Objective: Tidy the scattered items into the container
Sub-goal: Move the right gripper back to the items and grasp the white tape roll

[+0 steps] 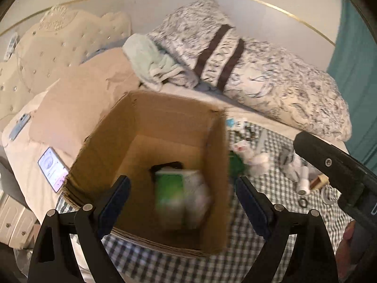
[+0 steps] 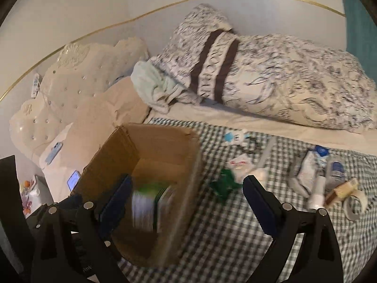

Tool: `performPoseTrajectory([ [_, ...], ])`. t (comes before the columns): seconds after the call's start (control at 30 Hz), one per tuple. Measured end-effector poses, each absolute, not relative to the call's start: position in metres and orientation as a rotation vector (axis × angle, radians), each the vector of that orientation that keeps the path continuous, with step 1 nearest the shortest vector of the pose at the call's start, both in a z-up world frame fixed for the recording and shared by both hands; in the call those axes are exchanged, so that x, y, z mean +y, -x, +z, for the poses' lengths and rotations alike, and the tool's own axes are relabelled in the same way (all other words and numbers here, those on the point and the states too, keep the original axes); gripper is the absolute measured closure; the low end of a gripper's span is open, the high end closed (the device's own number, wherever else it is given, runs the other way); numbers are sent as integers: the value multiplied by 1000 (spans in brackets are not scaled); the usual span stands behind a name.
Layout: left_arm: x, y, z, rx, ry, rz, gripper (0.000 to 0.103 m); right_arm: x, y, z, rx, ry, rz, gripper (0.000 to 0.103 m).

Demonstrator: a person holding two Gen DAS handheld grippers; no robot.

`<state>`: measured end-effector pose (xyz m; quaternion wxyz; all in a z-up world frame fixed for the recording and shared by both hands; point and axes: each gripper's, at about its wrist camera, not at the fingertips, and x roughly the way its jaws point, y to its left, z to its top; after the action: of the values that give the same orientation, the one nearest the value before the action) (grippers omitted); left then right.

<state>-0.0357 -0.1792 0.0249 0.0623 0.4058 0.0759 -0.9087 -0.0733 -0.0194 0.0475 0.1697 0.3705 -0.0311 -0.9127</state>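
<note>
An open cardboard box [image 1: 169,115] stands on the checked cloth on the bed; it also shows in the right wrist view [image 2: 117,151]. Inside lies a blurred green and white packet [image 1: 181,195], also seen in the right wrist view [image 2: 150,202], with a dark item [image 1: 167,166] behind it. My left gripper [image 1: 182,205] is open and empty above the box. My right gripper [image 2: 186,207] is open and empty over the box's right wall. Scattered items lie to the right: a green wrapper [image 2: 223,185], white packets [image 2: 240,165], tubes [image 2: 308,169], a bottle [image 2: 335,172], a tape roll [image 2: 354,206].
A patterned pillow [image 2: 271,75] and a mint towel [image 2: 153,82] lie at the back. Two phones [image 1: 53,168] rest on the beige bedding left of the box. The padded headboard [image 1: 47,47] is at far left. The right gripper's body [image 1: 341,172] shows in the left wrist view.
</note>
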Motion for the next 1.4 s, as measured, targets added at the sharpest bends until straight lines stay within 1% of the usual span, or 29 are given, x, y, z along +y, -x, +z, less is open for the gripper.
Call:
performPoseTrajectory([
  [0.23, -103, 22, 37, 151, -1229, -2843, 9, 65, 39, 63, -159, -1035, -2694, 8],
  [0.47, -34, 15, 31, 84, -1273, -2916, 9, 153, 7, 59, -199, -1055, -2819, 8],
  [0.7, 12, 31, -11, 40, -1408, -2912, 9, 222, 9, 20, -311, -1186, -2867, 8],
  [0.93, 33, 63, -47, -34, -1497, -2879, 9, 247, 34, -19, -329, -1282, -2872, 8],
  [1.03, 35, 77, -61, -37, -1520, -2872, 9, 252, 47, -32, -336, -1311, -2872, 8],
  [1.2, 42, 100, -83, -33, -1566, -2856, 9, 261, 71, -53, -296, -1366, -2903, 8],
  [1.4, 74, 122, -113, -78, -1655, -2881, 9, 296, 98, -82, -339, -1476, -2940, 8],
])
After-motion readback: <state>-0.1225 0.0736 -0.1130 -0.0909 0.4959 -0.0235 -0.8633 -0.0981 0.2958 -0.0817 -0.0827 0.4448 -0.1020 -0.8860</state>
